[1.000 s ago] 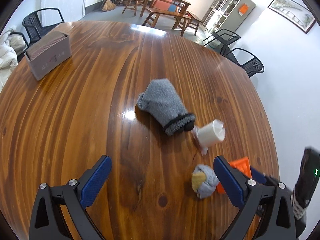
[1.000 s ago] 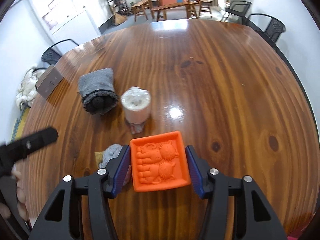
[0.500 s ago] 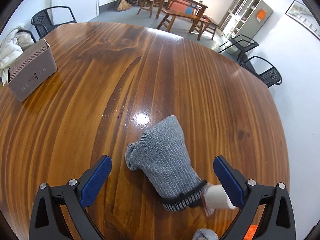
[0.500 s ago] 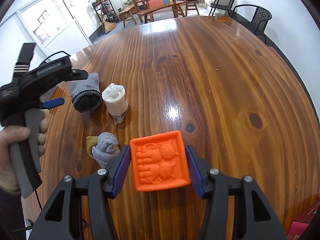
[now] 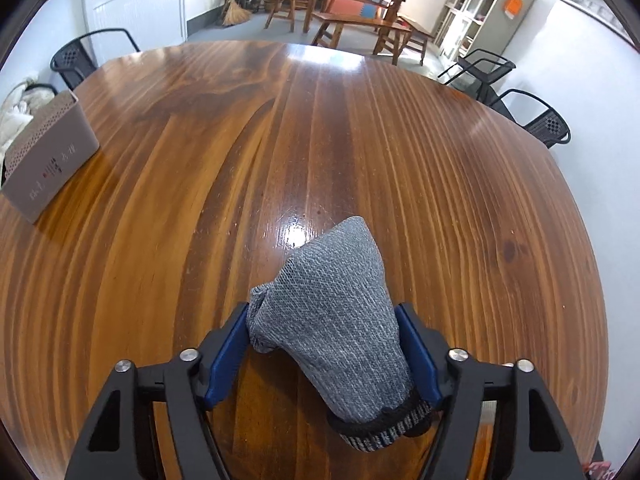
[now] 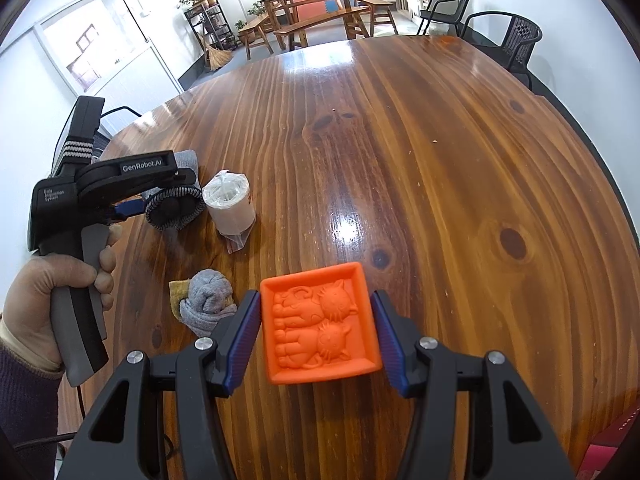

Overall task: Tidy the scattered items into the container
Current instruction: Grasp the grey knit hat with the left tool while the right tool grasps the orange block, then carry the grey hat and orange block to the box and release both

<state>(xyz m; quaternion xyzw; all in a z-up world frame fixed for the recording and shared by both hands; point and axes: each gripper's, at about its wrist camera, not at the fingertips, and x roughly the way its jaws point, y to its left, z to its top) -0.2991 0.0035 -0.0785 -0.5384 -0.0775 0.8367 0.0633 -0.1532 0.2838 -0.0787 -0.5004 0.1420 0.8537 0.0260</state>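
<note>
Table (image 5: 360,128): a round top of glossy brown wood that fills both views.
Container (image 5: 44,152): a beige box with a perforated wall, at about ten o'clock in the left wrist view, near the table's edge and well apart from everything else.
Left gripper (image 5: 324,354): its blue pads have just been closing and now press on both sides of the grey sock. In the right wrist view a hand (image 6: 52,292) grips its handle at nine o'clock.
Right gripper (image 6: 316,336): clenched on the orange tray, a blue pad tight against each side.
Grey sock (image 5: 340,320): lies on the table at six o'clock in the left wrist view, dark striped cuff nearest the camera.
Orange tray (image 6: 320,328): square, with two cats in relief, at six o'clock in the right wrist view.
Paper roll (image 6: 230,204): white, wrapped in clear plastic, upright just beside the sock's cuff.
Balled socks (image 6: 206,300): a small grey and yellow bundle at eight o'clock, just beside the right gripper's left finger.
</note>
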